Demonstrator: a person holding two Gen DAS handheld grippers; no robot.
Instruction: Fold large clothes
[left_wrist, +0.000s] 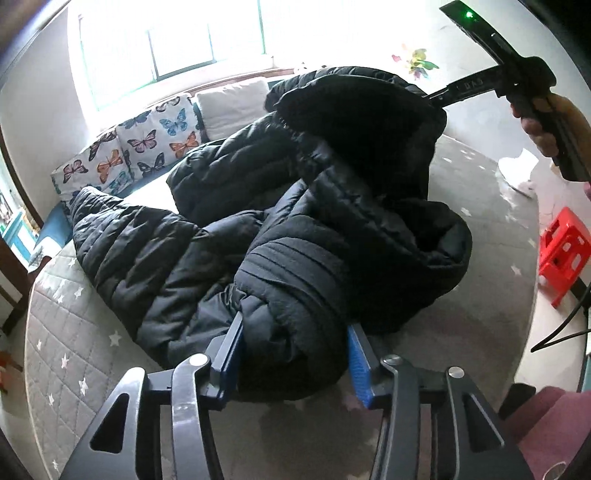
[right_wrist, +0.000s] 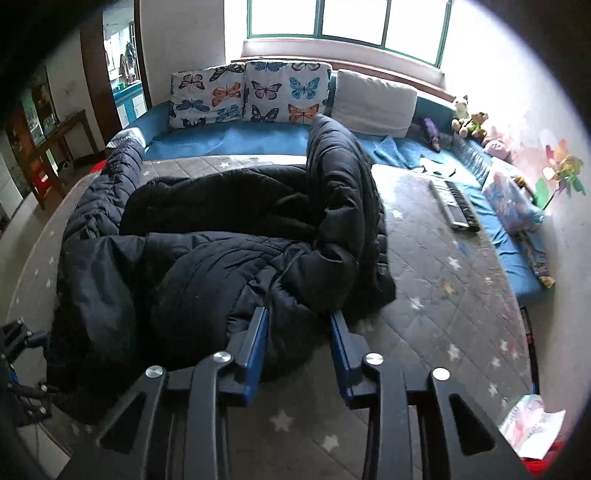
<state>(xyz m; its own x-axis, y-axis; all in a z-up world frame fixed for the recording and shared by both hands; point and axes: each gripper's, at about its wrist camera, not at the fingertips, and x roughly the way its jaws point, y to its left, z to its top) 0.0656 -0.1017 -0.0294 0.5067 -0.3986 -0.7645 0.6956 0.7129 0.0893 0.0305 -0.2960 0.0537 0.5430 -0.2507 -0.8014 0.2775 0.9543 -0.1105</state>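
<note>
A large black puffer coat (left_wrist: 258, 240) lies bunched on the grey star-print quilt (left_wrist: 74, 332) of a bed. My left gripper (left_wrist: 295, 350) is at the coat's near end, and its blue pads (left_wrist: 236, 347) press on a thick padded roll of it. At the top right of the left wrist view, a hand (left_wrist: 543, 125) holds my right gripper (left_wrist: 437, 98), whose tips are buried in a raised edge of the coat. In the right wrist view, the right gripper (right_wrist: 299, 332) is shut on a fold of the coat (right_wrist: 221, 266). One flap stands up behind it.
Butterfly cushions (right_wrist: 251, 92) and a white pillow (right_wrist: 373, 103) line the blue bench under the window. A keyboard (right_wrist: 456, 206) lies on the quilt's right side, with soft toys (right_wrist: 469, 118) beyond. A red plastic stool (left_wrist: 565, 247) stands beside the bed.
</note>
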